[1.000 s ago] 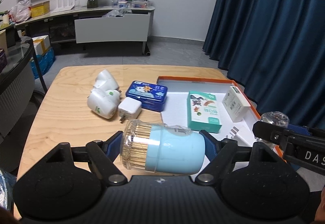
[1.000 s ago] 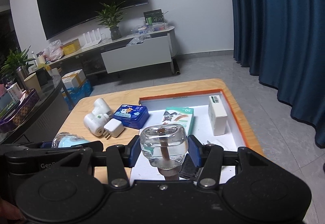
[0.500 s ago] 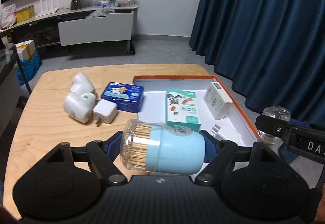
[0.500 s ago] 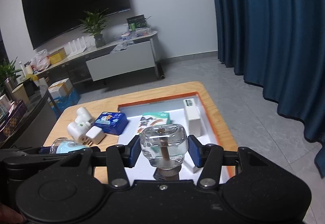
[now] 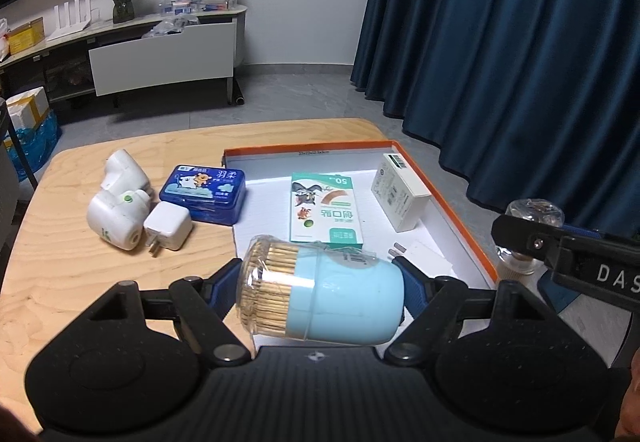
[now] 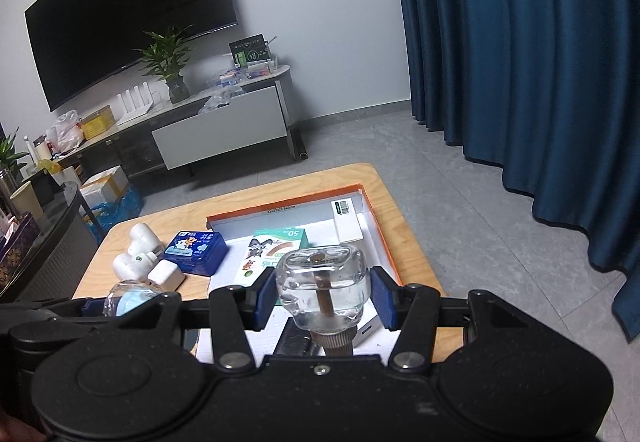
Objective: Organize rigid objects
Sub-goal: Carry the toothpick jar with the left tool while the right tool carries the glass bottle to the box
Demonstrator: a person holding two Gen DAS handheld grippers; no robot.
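My left gripper (image 5: 320, 290) is shut on a light-blue toothpick jar (image 5: 320, 298) lying sideways, held above the near edge of an orange-rimmed white tray (image 5: 456, 209). My right gripper (image 6: 323, 292) is shut on a clear glass liquid bottle (image 6: 323, 286), cap toward the camera, held above the tray's right near side (image 6: 380, 226); the bottle also shows in the left wrist view (image 5: 532, 213). In the tray lie a green bandage box (image 5: 326, 207), a white box (image 5: 400, 191) and a white plug (image 5: 424, 256).
On the wooden table (image 5: 80, 274) left of the tray sit a blue tin (image 5: 202, 193), a white charger cube (image 5: 168, 228) and two white plug-in devices (image 5: 118, 209). A dark blue curtain (image 5: 520, 41) hangs to the right. A TV cabinet (image 6: 220, 129) stands beyond the table.
Both grippers have risen and swung right, so the table and tray look smaller and further left. Both still hold their objects.
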